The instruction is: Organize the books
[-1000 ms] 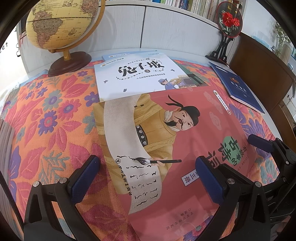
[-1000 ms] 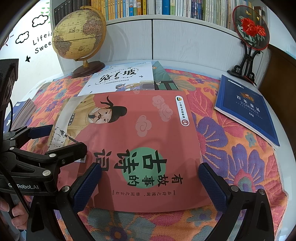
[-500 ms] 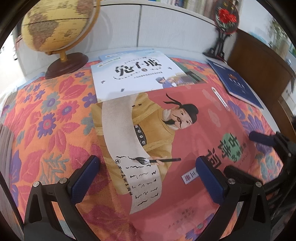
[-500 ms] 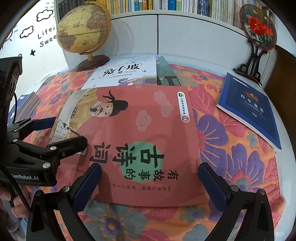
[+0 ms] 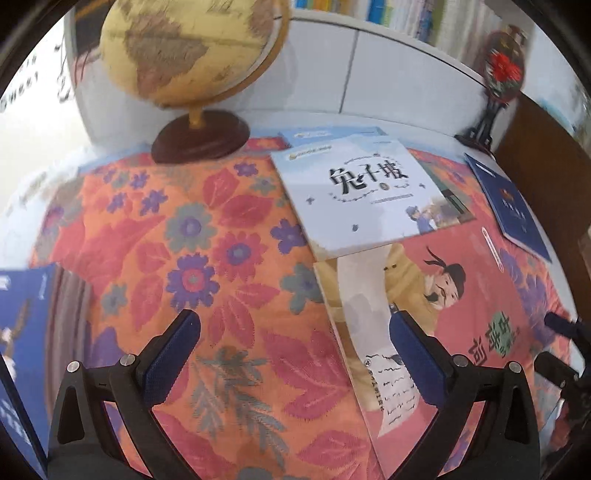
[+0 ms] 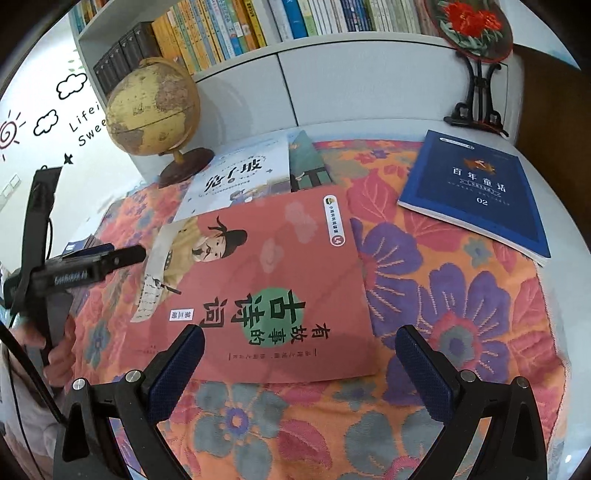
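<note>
Red book flat on the cloth, nothing gripped yet

Both claws are held wide open and empty: the right gripper [image 6: 299,373] is lined up over the near edge of the red book [image 6: 280,280], the left gripper [image 5: 295,365] is off over bare floral cloth [image 5: 184,240]. Probably best if the near edge is pinched and slid free, since its far edge looks tucked under the white book [image 5: 365,192]. A blue book [image 6: 476,195] is lying apart on the right, a globe [image 6: 155,107] and packed bookshelf [image 6: 258,26] are seen behind
</note>
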Demonstrator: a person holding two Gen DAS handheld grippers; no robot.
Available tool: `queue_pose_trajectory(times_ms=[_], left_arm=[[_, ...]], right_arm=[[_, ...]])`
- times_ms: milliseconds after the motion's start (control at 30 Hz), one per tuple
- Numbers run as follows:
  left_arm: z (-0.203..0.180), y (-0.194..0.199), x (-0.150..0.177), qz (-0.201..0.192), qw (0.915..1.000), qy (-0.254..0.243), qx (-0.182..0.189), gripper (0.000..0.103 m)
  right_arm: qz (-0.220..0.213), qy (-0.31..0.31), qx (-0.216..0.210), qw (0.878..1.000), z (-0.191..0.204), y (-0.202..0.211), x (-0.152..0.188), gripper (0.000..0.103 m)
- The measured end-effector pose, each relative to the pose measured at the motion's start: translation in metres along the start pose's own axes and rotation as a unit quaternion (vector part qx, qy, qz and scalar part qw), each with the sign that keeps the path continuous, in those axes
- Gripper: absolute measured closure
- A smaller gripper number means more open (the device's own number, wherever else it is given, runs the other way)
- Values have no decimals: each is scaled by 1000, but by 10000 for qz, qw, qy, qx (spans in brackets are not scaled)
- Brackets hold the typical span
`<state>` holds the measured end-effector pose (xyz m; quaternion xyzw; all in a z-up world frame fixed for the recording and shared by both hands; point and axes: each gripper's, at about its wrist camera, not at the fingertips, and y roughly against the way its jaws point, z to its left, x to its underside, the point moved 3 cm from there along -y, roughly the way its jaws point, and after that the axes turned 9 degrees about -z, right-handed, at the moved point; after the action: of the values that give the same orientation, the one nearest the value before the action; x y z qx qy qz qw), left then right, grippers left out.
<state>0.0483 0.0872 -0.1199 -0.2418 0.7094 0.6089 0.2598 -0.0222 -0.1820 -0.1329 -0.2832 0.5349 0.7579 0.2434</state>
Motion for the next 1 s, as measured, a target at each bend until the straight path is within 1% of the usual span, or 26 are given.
queue_pose_trajectory(times_ms=[67,133,167,233,267,333,400,467,500,533,567,633,667,733,867,900,1000], left_arm=[[-3,-4,0,-26,9999,6,99,1],[-8,-5,-6,-171,9998,-100,16,1],[-11,-5,-12,-292,9994,-163,-18,1],[-20,-6,-21,-374,9989,-288,79,1],[-26,-8,-27,-415,9984,-363,89,1],[-36,-15,-39,-431,9977,-517,89,1],[-47,-30,-46,-237,9977,-615,175,1],[-54,-47,-45,54,9977,-645,226,1],[-55,-50,-43,141,9975,-636,282,1],[-56,-55,-39,262,9970,-619,389,0],[-57,-58,-35,370,9961,-544,596,0],[-55,-56,-30,400,9953,-498,726,0],[-55,-54,-28,446,9943,-564,781,0],[-57,-51,-25,503,9928,-719,815,0],[-59,-43,-14,541,9910,-920,812,0],[-59,-42,-11,556,9906,-934,830,0],[-63,-33,-1,578,9890,-1079,837,0]], right_arm=[[71,-189,-138,9997,-4,0,2,0],[129,-528,-466,9974,-8,3,2,0],[124,-784,-744,9941,-8,6,2,0],[118,-1144,-1267,9853,-1,11,4,0],[181,-1220,-1433,9820,6,12,7,0],[398,-1115,-1631,9795,26,11,15,0],[456,-911,-1698,9802,43,9,20,0],[542,-802,-1462,9845,52,-1,27,0],[640,-791,-1362,9854,52,-7,30,0],[767,-801,-1308,9852,51,-14,34,0],[651,-780,-1334,9858,51,-15,33,0],[600,-921,-1415,9838,47,-16,32,0],[561,-1035,-1482,9819,44,-15,31,0],[493,-1393,-1664,9749,35,-17,29,0],[412,-1783,-1877,9650,20,-19,25,0],[392,-1809,-1873,9647,18,-19,24,0],[346,-1653,-1697,9709,21,-21,21,0]])
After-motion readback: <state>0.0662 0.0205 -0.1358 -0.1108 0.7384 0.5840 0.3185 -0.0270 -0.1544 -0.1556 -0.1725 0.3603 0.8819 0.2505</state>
